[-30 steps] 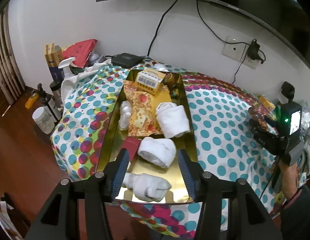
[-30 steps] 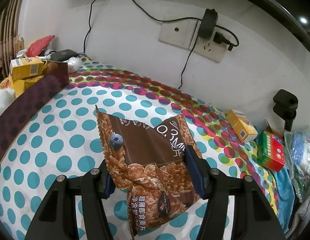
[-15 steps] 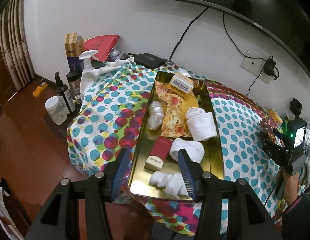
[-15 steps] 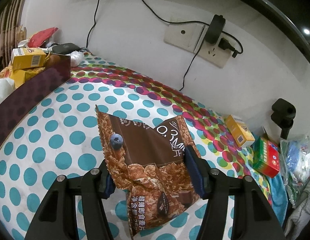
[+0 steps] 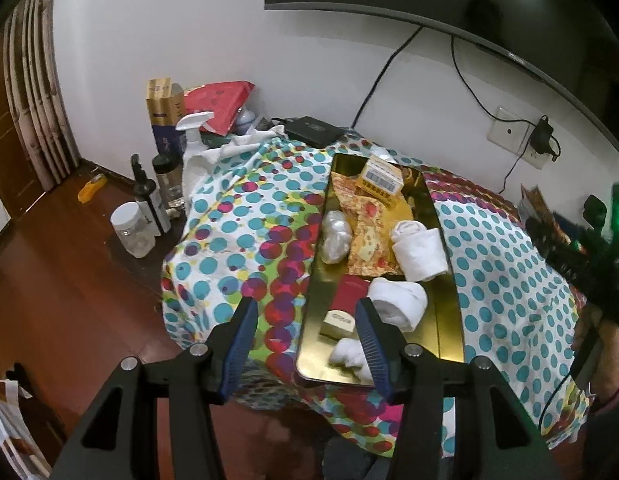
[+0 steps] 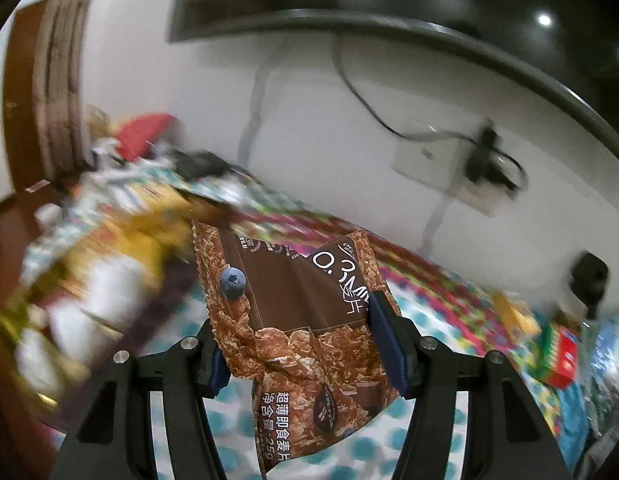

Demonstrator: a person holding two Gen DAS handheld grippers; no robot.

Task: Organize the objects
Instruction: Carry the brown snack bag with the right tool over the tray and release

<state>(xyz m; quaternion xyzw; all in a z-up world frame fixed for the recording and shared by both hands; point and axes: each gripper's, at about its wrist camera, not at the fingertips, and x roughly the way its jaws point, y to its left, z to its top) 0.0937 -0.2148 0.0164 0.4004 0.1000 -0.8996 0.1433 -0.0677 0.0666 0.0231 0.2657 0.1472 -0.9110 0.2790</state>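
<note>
My right gripper [image 6: 299, 344] is shut on a brown cereal bag [image 6: 297, 312] and holds it above the polka-dot table; the background is motion-blurred. My left gripper [image 5: 305, 344] is open and empty, held back above the near left end of a gold tray [image 5: 315, 304]. The tray holds rolled white towels [image 5: 419, 250], a red box [image 5: 349, 298], a yellow carton [image 5: 381, 178], a yellow patterned packet [image 5: 369, 232] and a clear wrapped lump [image 5: 335, 236]. The right gripper with the bag also shows at the right edge of the left wrist view [image 5: 581, 256].
Bottles and a jar [image 5: 133, 230] stand on the floor left of the table. A black box [image 5: 313, 130] and red packet [image 5: 217, 100] lie at the back. A yellow box [image 6: 513, 316] and a red-green box [image 6: 557, 356] lie at the table's right.
The left gripper has pulled back and swung left, away from the tray. The right gripper has lifted the cereal bag and swings toward the tray, blurring the view.
</note>
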